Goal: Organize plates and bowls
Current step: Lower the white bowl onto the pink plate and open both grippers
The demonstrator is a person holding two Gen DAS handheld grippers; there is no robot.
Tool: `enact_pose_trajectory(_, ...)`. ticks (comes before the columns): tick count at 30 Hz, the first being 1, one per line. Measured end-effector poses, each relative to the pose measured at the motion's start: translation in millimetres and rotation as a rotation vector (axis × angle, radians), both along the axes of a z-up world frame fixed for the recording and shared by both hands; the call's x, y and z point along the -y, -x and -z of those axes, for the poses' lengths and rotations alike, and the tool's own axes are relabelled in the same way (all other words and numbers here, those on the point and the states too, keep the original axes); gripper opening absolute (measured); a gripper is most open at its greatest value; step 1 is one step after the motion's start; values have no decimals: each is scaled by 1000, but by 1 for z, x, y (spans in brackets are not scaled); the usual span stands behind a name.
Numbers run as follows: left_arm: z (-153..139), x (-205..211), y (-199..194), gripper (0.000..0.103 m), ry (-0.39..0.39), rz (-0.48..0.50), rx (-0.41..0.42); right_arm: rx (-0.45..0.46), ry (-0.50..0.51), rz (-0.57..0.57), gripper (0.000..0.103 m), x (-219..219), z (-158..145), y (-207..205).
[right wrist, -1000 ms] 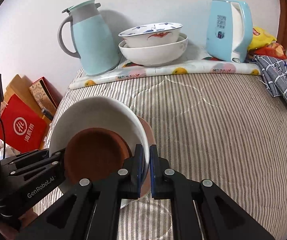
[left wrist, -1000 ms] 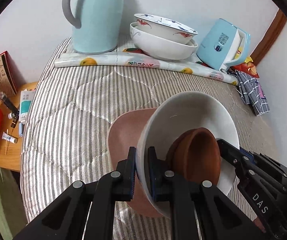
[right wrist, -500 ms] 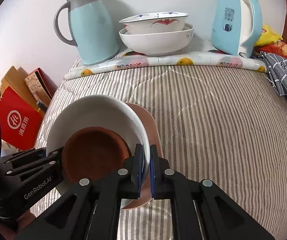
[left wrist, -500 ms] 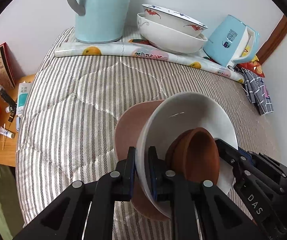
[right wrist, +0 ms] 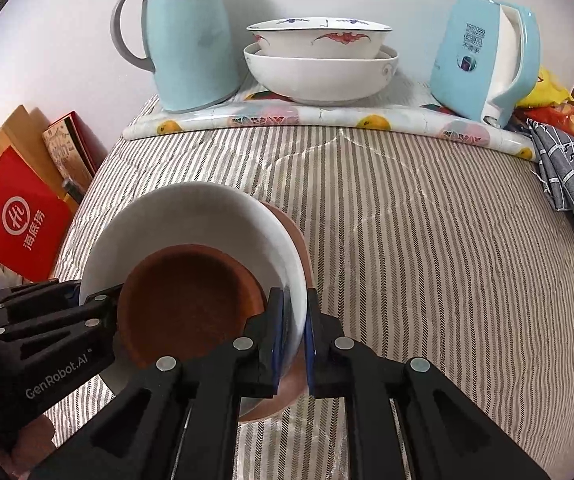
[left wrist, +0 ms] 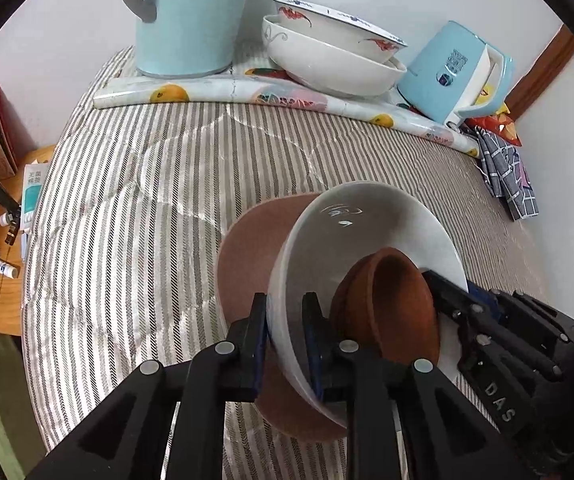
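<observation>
Two black fingers of the left gripper (left wrist: pixel 285 336), angled steeply down in the left wrist view, are set astride the near rim of the white bowl (left wrist: pixel 351 236); the jaws have just been opening, and a slight gap is seen. A brown bowl (left wrist: pixel 391 304) is nested inside, a pinkish-brown plate (left wrist: pixel 251 252) beneath, on the striped cloth (left wrist: pixel 127 208). In the right wrist view, the right gripper (right wrist: pixel 293 330) is likewise slackened around the opposite rim.

the striped quilt (right wrist: pixel 427 260) lies open between the stacked white bowl (right wrist: pixel 207 224) up front and the back row, and out toward the checked cloth (right wrist: pixel 571 180). along the wall the thermos (right wrist: pixel 183 40), two nested bowls (right wrist: pixel 319 72) and kettle (right wrist: pixel 483 56) stand close together, blocking that edge.
</observation>
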State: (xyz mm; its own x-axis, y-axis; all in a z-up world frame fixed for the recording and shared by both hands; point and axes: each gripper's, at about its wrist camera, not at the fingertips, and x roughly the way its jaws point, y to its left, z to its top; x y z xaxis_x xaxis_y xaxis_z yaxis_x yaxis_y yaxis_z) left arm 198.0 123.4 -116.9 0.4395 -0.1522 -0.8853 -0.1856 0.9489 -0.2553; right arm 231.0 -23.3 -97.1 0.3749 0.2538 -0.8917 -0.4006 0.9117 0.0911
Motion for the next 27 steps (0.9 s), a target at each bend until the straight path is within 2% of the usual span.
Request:
enact_pose_trajectory(8, -2, 7, 5, 21, 3, 14, -24, 20, -11, 15, 11, 10, -9, 5)
enact_pose_trajectory(15, -5, 10, 10, 23, -5, -2, -31, 23, -14, 19, 16, 12, -7, 12)
enact_pose_trajectory(17, -8, 9, 12, 30, -22, -23, -33, 22, -20, 21, 16, 13, -7, 14)
enact_pose_trajectory(19, -10, 8, 14, 32, -14, -25, -26, 24, -20, 29, 17, 15, -7, 15)
enact_pose_trajectory(27, -14, 10, 19, 32, -27, -27, -25, 37, -31, 29, 18, 17, -14, 21)
